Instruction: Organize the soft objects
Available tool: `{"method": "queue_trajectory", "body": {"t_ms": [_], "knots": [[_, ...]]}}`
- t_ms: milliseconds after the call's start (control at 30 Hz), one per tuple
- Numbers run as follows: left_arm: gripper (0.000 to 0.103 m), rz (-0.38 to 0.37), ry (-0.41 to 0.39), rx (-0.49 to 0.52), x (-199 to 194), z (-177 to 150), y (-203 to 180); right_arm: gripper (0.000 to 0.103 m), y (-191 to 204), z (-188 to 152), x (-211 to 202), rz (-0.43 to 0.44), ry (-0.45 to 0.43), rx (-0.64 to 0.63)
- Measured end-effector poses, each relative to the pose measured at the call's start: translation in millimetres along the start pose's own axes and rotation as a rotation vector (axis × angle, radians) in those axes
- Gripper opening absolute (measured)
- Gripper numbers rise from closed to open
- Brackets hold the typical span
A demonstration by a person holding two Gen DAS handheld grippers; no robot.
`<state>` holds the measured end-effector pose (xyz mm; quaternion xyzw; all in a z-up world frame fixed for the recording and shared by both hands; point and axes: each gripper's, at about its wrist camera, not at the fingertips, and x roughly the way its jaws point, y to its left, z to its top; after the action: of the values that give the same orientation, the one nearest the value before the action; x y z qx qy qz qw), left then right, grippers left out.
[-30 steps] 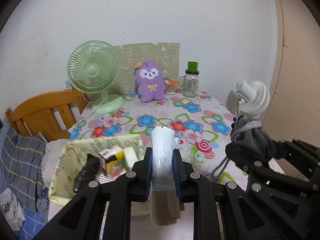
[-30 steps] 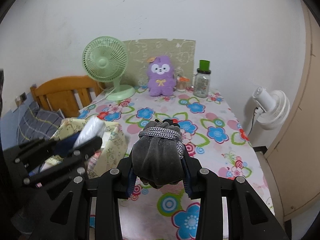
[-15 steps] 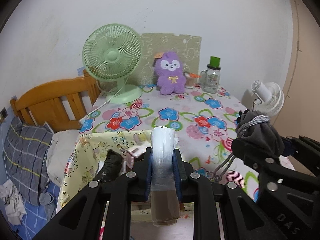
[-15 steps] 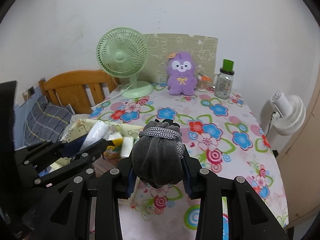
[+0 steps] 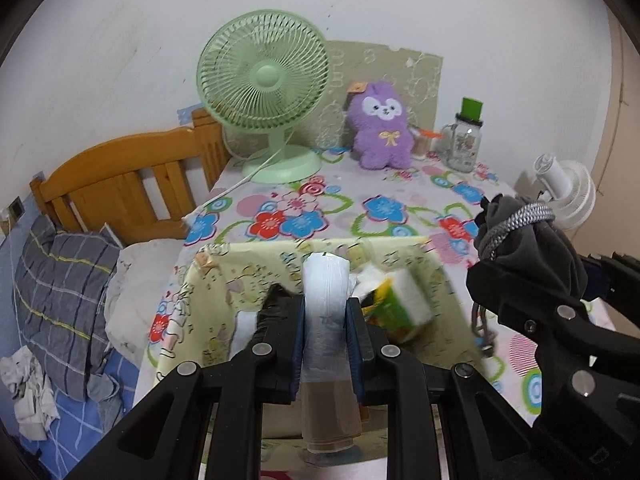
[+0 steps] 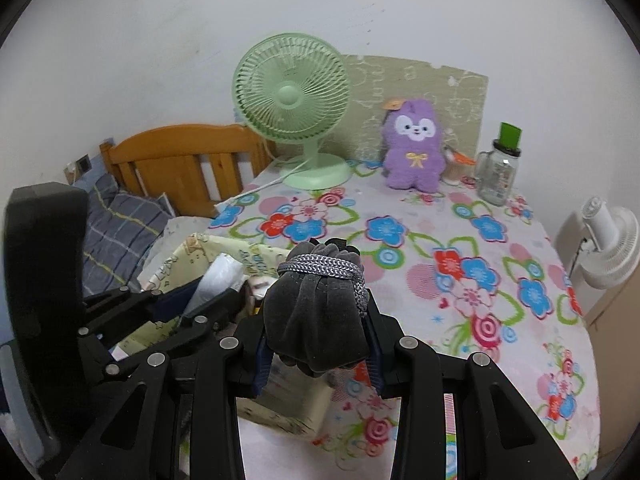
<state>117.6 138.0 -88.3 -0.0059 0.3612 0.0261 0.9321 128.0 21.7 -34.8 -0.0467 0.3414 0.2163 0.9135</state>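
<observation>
My left gripper (image 5: 326, 320) pinched a plastic bag roll (image 5: 325, 280); my right gripper (image 6: 318, 344) clamped a grey drawstring pouch (image 6: 316, 320), whose dangling cord (image 5: 480, 320) risked snagging the fabric bin's (image 5: 224, 280) rim.

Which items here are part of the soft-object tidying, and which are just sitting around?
Part of the job:
- white plastic roll, clamped in the left tool
- grey drawstring pouch, clamped in the right tool
- yellow patterned fabric box
- purple plush toy, possibly

Lying about:
- green fan
- glass jar
- white fan
- tissue pack
</observation>
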Motion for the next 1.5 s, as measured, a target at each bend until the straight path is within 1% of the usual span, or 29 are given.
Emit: {"method": "queue_trajectory", "body": {"t_ms": [167, 400, 467, 500, 533, 600, 633, 700, 800, 833, 867, 967, 1067, 1100, 1167, 1200, 1233, 1333, 1500], "knots": [[0.019, 0.012, 0.022, -0.007, 11.5, -3.2, 12.4, 0.041, 11.5, 1.5, 18.0, 0.041, 0.023, -0.012], [0.021, 0.056, 0.052, -0.013, 24.3, -7.8, 28.7, 0.041, 23.5, 5.0, 35.6, 0.090, 0.037, -0.007], [0.026, 0.057, 0.057, -0.014, 26.5, -9.1, 32.1, 0.041, 27.8, 4.6, 39.5, 0.100, 0.046, -0.012], [0.032, 0.054, 0.063, -0.011, 27.5, -10.0, 32.7, 0.041, 30.1, 3.9, 41.8, 0.104, 0.050, -0.019], [0.035, 0.048, 0.067, -0.014, 27.9, -10.5, 34.4, 0.041, 32.9, 3.3, 43.6, 0.106, 0.054, -0.026], [0.039, 0.050, 0.075, -0.022, 29.4, -11.8, 36.8, 0.041, 36.4, 1.6, 46.5, 0.104, 0.058, -0.035], [0.042, 0.049, 0.079, -0.028, 29.9, -12.6, 38.0, 0.041, 37.4, 0.8, 48.0, 0.109, 0.062, -0.033], [0.045, 0.043, 0.089, -0.032, 30.6, -15.3, 39.7, 0.041, 39.0, -1.1, 50.8, 0.122, 0.075, -0.037], [0.059, 0.052, 0.084, -0.014, 26.8, -20.1, 38.4, 0.042, 43.4, -4.2, 52.0, 0.116, 0.072, -0.058], [0.064, 0.042, 0.080, -0.004, 23.8, -22.2, 37.5, 0.042, 44.9, -5.4, 52.2, 0.115, 0.070, -0.062], [0.065, 0.033, 0.076, 0.003, 21.5, -23.4, 36.3, 0.042, 45.7, -6.6, 52.6, 0.121, 0.071, -0.061], [0.071, 0.036, 0.066, 0.011, 17.0, -25.0, 35.0, 0.044, 46.7, -9.2, 56.5, 0.134, 0.087, -0.059], [0.077, 0.021, 0.064, 0.008, 14.8, -25.6, 34.5, 0.049, 48.1, -11.7, 59.1, 0.133, 0.096, -0.062], [0.080, 0.017, 0.060, 0.010, 14.1, -25.5, 33.7, 0.053, 48.5, -12.5, 59.8, 0.131, 0.100, -0.062], [0.081, 0.020, 0.061, 0.010, 14.1, -25.6, 33.3, 0.067, 45.2, -12.6, 60.4, 0.106, 0.107, -0.048], [0.082, 0.021, 0.061, 0.011, 13.9, -25.8, 32.5, 0.081, 43.4, -12.7, 60.2, 0.087, 0.110, -0.041], [0.084, 0.026, 0.061, 0.013, 12.9, -26.1, 30.8, 0.087, 41.1, -12.7, 59.3, 0.064, 0.109, -0.033], [0.086, 0.014, 0.053, 0.021, 8.6, -25.6, 26.7, 0.087, 37.5, -14.2, 53.6, 0.045, 0.086, -0.034], [0.087, 0.011, 0.042, 0.026, 3.3, -25.7, 20.5, 0.087, 31.8, -15.9, 43.1, 0.025, 0.070, -0.023]]}}
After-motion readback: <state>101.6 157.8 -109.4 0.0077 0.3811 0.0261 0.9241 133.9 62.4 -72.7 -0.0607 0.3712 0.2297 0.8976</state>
